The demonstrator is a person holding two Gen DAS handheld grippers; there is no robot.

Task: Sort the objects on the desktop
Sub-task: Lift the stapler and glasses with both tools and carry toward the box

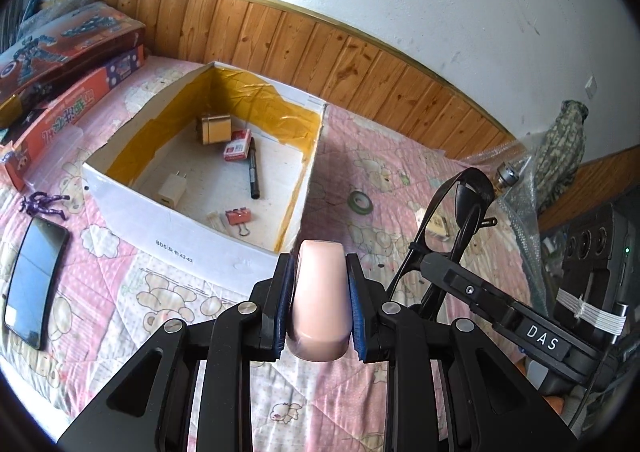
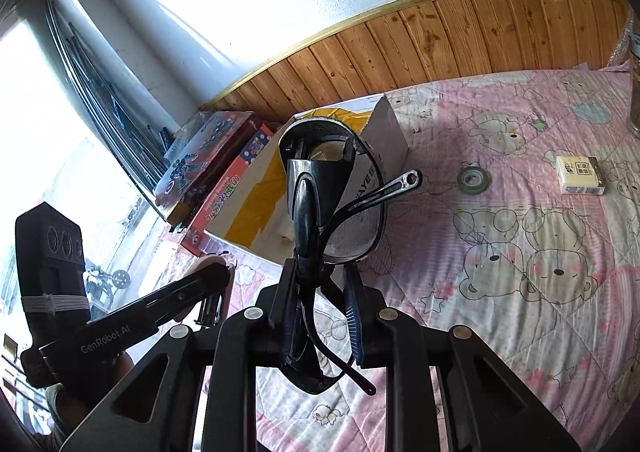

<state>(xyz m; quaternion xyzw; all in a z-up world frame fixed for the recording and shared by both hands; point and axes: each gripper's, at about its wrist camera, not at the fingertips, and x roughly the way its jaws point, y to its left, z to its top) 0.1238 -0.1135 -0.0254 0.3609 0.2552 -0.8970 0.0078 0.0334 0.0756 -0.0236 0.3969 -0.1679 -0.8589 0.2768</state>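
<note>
My left gripper (image 1: 320, 276) is shut on a pale pink oblong object (image 1: 319, 304), held above the pink quilt just short of the white cardboard box (image 1: 132, 196). The box holds a white charger (image 1: 172, 190), a black marker (image 1: 253, 168), a red card pack (image 1: 237, 146), a binder clip (image 1: 239, 218) and a small brown box (image 1: 216, 129). My right gripper (image 2: 322, 276) is shut on folded black glasses (image 2: 332, 196), lifted over the quilt to the right of the box (image 2: 390, 132). The right gripper with the glasses (image 1: 452, 220) shows at the right of the left wrist view.
A phone (image 1: 34, 284) and a purple figure (image 1: 42, 206) lie left of the box. Toy boxes (image 1: 68, 48) are stacked at the far left. A green tape roll (image 1: 361, 203) and a small cream box (image 2: 580, 175) rest on the quilt (image 2: 520, 252). Wood panelling (image 1: 320, 48) runs behind.
</note>
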